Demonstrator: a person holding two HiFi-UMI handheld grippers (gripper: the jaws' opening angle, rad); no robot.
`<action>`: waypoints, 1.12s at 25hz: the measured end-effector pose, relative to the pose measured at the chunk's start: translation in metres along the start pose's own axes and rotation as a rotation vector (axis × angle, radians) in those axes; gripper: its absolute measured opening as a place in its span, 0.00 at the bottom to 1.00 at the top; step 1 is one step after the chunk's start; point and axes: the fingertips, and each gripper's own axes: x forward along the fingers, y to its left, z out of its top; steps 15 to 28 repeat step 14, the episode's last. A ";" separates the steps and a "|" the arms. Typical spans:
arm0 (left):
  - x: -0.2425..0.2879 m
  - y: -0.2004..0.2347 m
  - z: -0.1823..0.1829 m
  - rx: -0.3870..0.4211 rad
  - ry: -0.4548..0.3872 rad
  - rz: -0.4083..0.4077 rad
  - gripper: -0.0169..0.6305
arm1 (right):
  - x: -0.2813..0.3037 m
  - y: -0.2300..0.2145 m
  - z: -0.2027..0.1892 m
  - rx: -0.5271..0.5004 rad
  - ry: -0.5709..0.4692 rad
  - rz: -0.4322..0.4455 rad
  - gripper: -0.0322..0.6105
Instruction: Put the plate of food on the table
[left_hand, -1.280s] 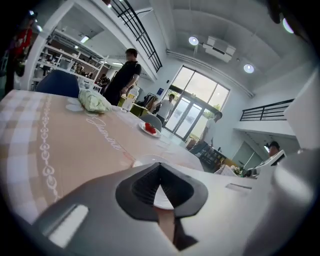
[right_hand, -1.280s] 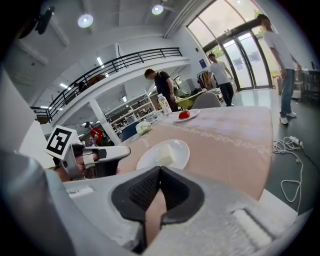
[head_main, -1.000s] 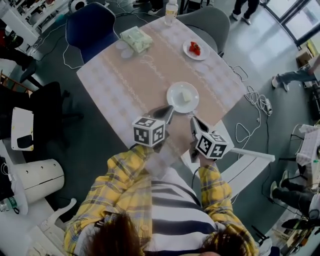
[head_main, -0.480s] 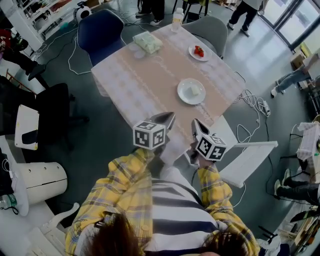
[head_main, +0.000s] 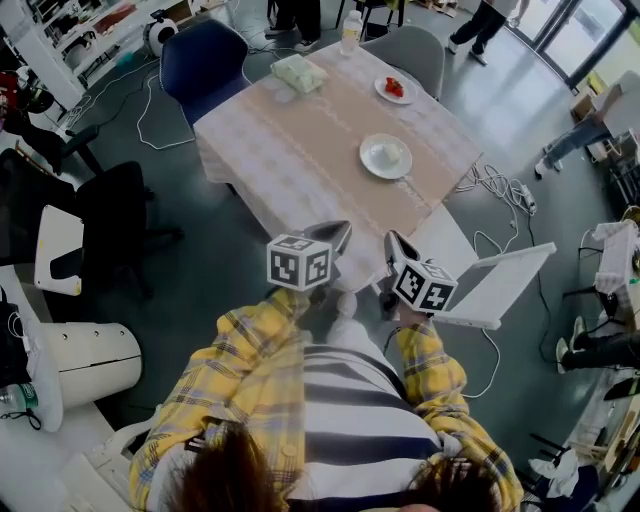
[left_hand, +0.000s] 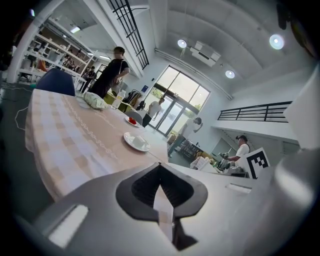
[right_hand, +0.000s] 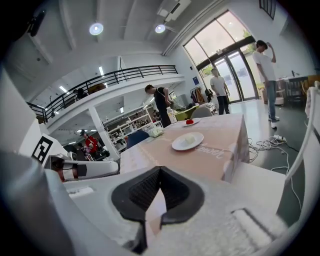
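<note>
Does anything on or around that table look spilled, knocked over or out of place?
Nothing stands out. The near plate and the far plate sit flat on the table with their food on them, and the bottle stands upright at the far edge. Only the cables on the floor lie loose.

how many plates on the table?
2. Round white plate with pale food, middle of the checked-cloth table, right side; smaller white plate with red food, far corner. None seem hidden.

A blue chair (head_main: 200, 58), grey chair (head_main: 410, 48), floor cables (head_main: 490, 185).
</note>
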 end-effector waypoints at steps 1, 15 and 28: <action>-0.003 -0.002 -0.004 0.000 0.005 -0.004 0.03 | -0.004 0.001 -0.003 0.000 -0.001 -0.004 0.05; -0.053 -0.017 -0.050 -0.004 0.011 -0.043 0.03 | -0.054 0.029 -0.050 0.008 -0.045 -0.011 0.05; -0.053 -0.017 -0.050 -0.004 0.011 -0.043 0.03 | -0.054 0.029 -0.050 0.008 -0.045 -0.011 0.05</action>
